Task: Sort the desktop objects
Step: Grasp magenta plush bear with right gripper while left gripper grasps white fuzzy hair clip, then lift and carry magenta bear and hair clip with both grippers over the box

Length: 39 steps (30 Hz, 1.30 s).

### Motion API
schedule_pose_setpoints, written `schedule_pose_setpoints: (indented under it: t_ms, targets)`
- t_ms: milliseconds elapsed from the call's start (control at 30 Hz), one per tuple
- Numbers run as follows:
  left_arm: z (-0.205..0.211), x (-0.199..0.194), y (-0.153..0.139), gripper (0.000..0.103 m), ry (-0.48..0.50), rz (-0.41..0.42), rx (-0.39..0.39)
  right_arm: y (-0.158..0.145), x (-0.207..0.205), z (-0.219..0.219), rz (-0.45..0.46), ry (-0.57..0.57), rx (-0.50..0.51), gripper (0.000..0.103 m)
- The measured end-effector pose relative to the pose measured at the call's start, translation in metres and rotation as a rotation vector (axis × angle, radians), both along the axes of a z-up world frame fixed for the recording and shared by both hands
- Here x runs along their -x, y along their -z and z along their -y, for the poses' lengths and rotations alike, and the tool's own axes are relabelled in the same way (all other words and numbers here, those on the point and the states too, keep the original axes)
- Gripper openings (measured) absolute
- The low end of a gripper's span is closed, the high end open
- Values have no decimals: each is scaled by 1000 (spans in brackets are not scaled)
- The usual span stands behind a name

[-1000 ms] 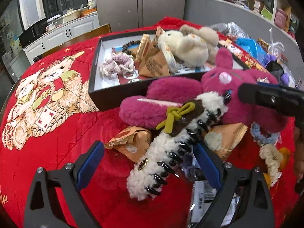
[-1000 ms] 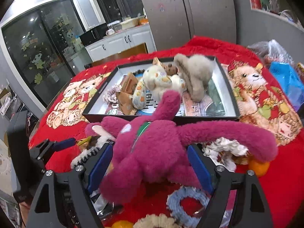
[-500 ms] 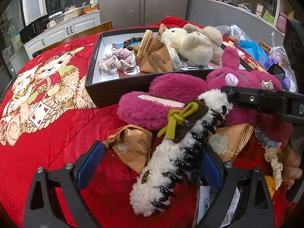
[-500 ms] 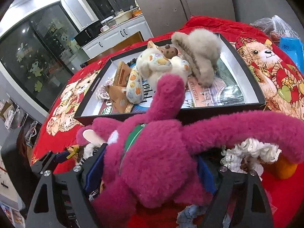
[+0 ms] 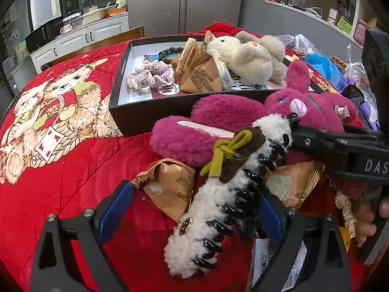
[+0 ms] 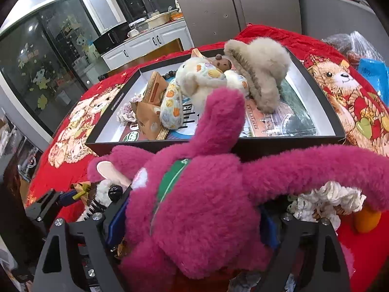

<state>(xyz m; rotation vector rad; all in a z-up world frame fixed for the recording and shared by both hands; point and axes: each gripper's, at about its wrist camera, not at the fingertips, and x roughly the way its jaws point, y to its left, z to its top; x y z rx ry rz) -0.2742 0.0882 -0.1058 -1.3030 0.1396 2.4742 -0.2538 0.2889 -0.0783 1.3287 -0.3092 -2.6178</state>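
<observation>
Right gripper [image 6: 192, 221] low centre of its view, jaws wide, straddling the pink plush [image 6: 194, 206]; blue pads sit at both flanks of the body, firm squeeze can't be confirmed (fur hides the contact). Plush lies on the red cloth [image 6: 364, 243] just in front of the black tray [image 6: 316, 112], one limb rising over the tray's front wall. Tray holds a cream plush [image 6: 199, 82], grey clip [image 6: 262, 77], brown packets [image 6: 148, 119]. Left gripper [image 5: 192, 206] bottom of its view, jaws spread apart, gripping nothing; white fuzzy clip [image 5: 226, 202] lies between them, touching neither pad clearly. Brown packet [image 5: 170, 187] beside it, left of centre
</observation>
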Motion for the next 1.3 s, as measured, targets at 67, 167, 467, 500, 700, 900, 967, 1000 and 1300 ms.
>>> schedule_pose_setpoints:
  t_ms: [67, 167, 467, 500, 700, 900, 967, 1000, 1300]
  targets:
    - [0, -1, -1, 83, -11, -10, 3, 0, -1, 1, -9, -3, -12, 84]
    - [-2, -5, -4, 68, -6, -12, 1, -2, -5, 3, -27, -12, -14, 77]
    - [4, -19, -13, 50, -16, -3, -40, -18, -29, 0, -100, -11, 16, 72]
    - [5, -20, -14, 50, -17, -4, -43, -22, -32, -1, -114, -7, 13, 72]
    - [13, -30, -32, 50, -51, -56, -58, -42, -45, -7, -176, 14, 36, 72]
    - [20, -39, -64, 50, -69, -130, -90, -61, -55, -6, -224, 16, 47, 72]
    - [20, -41, -74, 50, -69, -154, -87, -70, -60, -2, -247, 9, 42, 72]
    - [19, -42, -79, 50, -69, -167, -84, -74, -62, 1, -256, 6, 38, 72]
    - [14, -52, -135, 50, -62, -272, -85, -123, -80, 15, -360, -10, -14, 72]
